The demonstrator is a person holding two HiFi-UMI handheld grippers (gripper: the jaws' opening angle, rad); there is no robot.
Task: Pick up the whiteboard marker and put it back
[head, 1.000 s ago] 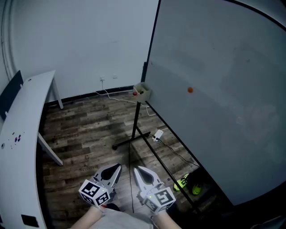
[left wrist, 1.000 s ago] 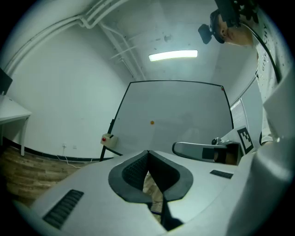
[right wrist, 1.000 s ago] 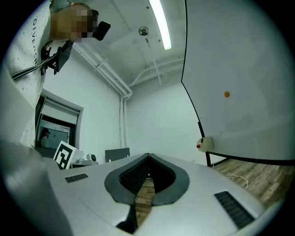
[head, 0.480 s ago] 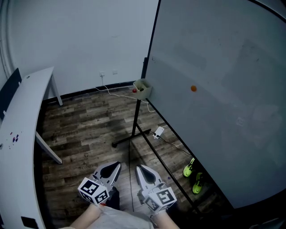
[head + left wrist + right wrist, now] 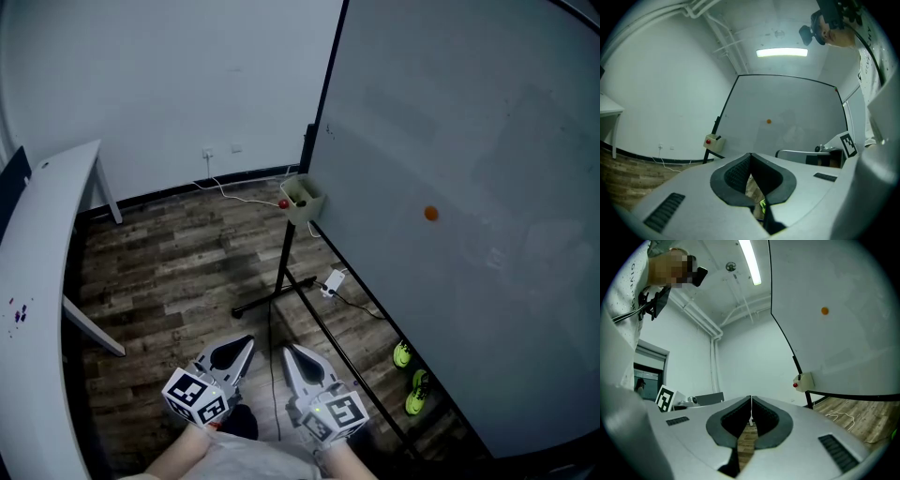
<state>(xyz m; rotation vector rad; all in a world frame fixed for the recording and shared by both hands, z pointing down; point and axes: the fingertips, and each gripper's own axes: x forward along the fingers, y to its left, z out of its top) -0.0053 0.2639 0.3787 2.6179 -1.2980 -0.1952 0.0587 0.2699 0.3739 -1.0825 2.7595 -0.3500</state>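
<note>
A small beige box (image 5: 304, 196) with a red knob (image 5: 283, 202) hangs at the left edge of the big whiteboard (image 5: 469, 141). In the left gripper view a short dark thing (image 5: 717, 138) sticks out of the box (image 5: 711, 141); I cannot tell whether it is the marker. An orange magnet (image 5: 430, 214) sits on the board. My left gripper (image 5: 245, 343) and right gripper (image 5: 290, 354) hang side by side low in the head view, well short of the box. Both are shut and empty, as the left gripper (image 5: 750, 155) and right gripper (image 5: 751, 400) show in their own views.
A white table (image 5: 42, 262) runs along the left. The whiteboard's black stand leg (image 5: 281, 281) crosses the wooden floor ahead, with a white plug and cable (image 5: 332, 280) beside it. Neon-green shoes (image 5: 410, 380) lie under the board at the right.
Both grippers and the head have moved forward along the board together. The table slid left in view, the shoes came more into sight, and the jaws stayed shut.
</note>
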